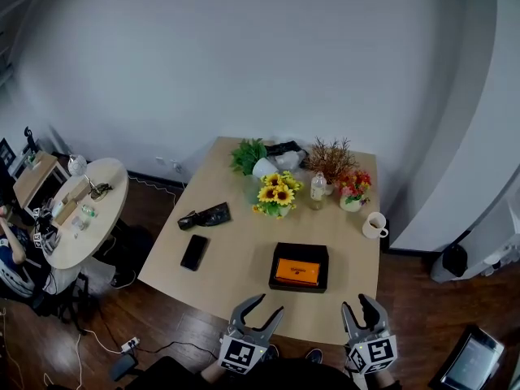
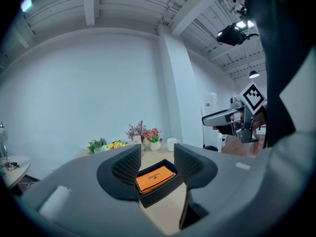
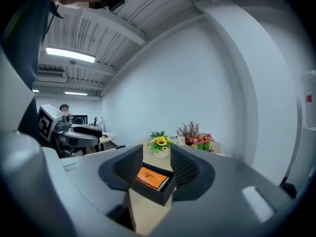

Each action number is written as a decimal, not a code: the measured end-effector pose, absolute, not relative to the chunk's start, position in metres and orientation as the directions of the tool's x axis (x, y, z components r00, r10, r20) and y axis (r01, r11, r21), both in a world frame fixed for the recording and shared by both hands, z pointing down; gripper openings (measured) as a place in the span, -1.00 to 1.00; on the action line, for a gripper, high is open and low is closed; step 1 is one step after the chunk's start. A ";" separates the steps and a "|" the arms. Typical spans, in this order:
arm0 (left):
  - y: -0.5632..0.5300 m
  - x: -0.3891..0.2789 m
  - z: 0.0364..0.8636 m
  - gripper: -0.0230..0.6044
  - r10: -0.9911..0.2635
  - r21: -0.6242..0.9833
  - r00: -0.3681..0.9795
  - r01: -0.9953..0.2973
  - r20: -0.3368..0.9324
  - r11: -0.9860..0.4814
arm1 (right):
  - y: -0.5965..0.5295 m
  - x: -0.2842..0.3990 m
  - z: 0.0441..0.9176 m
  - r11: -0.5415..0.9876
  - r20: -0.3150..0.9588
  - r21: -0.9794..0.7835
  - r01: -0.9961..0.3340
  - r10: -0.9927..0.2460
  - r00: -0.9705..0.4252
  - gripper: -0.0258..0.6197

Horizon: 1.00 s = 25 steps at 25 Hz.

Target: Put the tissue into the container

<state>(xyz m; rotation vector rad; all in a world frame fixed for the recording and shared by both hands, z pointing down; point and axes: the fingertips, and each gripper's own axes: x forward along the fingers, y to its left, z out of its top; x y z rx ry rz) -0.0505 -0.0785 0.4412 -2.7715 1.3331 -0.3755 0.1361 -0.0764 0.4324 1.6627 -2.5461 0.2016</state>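
Wood bench (image 1: 244, 250): black container (image 1: 299, 249) holding orange tissue pack (image 1: 297, 271), print unreadable; sunflowers (image 1: 276, 193), mug (image 1: 374, 225), phone (image 1: 194, 252) nearby. Left tool (image 1: 268, 305), right tool (image 1: 357, 303) narrowly apart, empty.

A white mug (image 1: 374, 225) stands by the table's (image 1: 244, 254) right edge; a phone (image 1: 194, 252) and black pouch (image 1: 205, 216) lie near its left edge.

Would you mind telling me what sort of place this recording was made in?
Probably an office: a wooden meeting table with a mug and phone, and a round side table cluttered with small items.
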 end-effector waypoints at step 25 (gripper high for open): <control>-0.082 -0.045 0.449 -0.32 -0.764 -0.123 0.607 -0.759 0.219 -0.639 | -0.075 0.131 0.439 0.394 0.241 -0.066 -0.917 -0.885 -0.398 -0.42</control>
